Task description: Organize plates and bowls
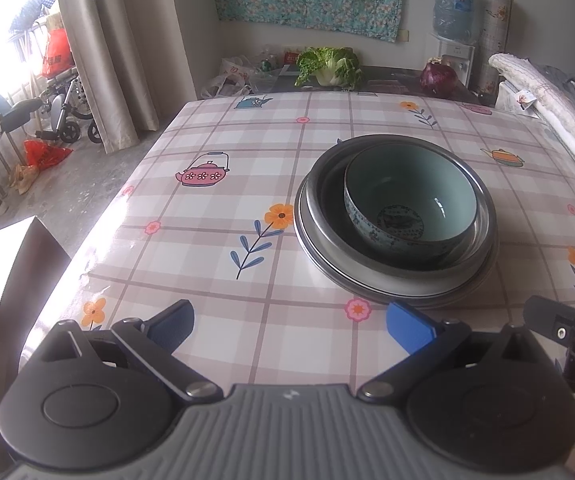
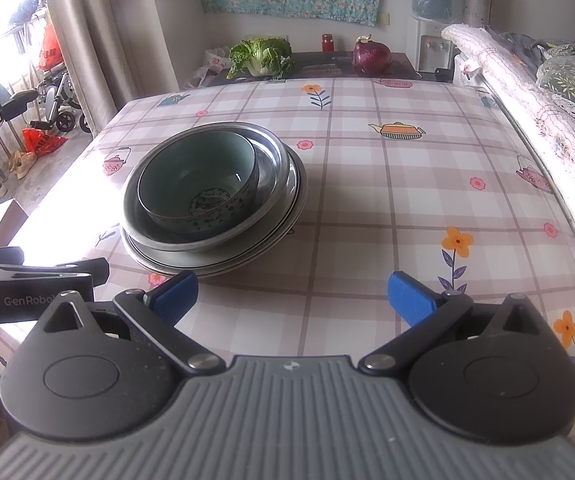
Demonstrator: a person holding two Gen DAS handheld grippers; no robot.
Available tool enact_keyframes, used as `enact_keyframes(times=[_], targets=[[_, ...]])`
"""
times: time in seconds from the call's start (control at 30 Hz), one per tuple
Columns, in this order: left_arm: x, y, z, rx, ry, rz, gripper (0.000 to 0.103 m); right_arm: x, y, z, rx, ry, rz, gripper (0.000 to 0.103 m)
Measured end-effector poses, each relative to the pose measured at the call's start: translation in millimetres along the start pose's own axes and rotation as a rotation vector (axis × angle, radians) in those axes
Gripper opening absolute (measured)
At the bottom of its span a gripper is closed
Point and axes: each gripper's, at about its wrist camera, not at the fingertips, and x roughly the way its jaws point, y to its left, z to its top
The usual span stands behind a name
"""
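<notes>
A pale green ceramic bowl sits inside a steel bowl, which rests on stacked steel plates on the checked tablecloth. The same stack shows in the right wrist view: green bowl, steel bowl, plates. My left gripper is open and empty, just in front of the stack and left of it. My right gripper is open and empty, in front of the stack and to its right. Each gripper's body shows at the edge of the other's view.
The table carries a teapot-and-flower cloth. Behind it a dark counter holds a green cabbage and a purple cabbage. A folded quilt lies along the right edge. A wheelchair and curtains stand left.
</notes>
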Motion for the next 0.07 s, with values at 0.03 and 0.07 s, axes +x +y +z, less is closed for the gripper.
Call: enact_keyframes(times=[0.03, 0.07], targets=[[0.1, 0.1, -0.1, 0.000, 0.000, 0.000, 0.103, 0.0, 0.0, 0.0, 0.000, 0.000, 0.000, 0.102], [-0.2, 0.0, 0.3, 0.000, 0.000, 0.000, 0.103, 0.0, -0.1, 0.0, 0.000, 0.000, 0.000, 0.102]])
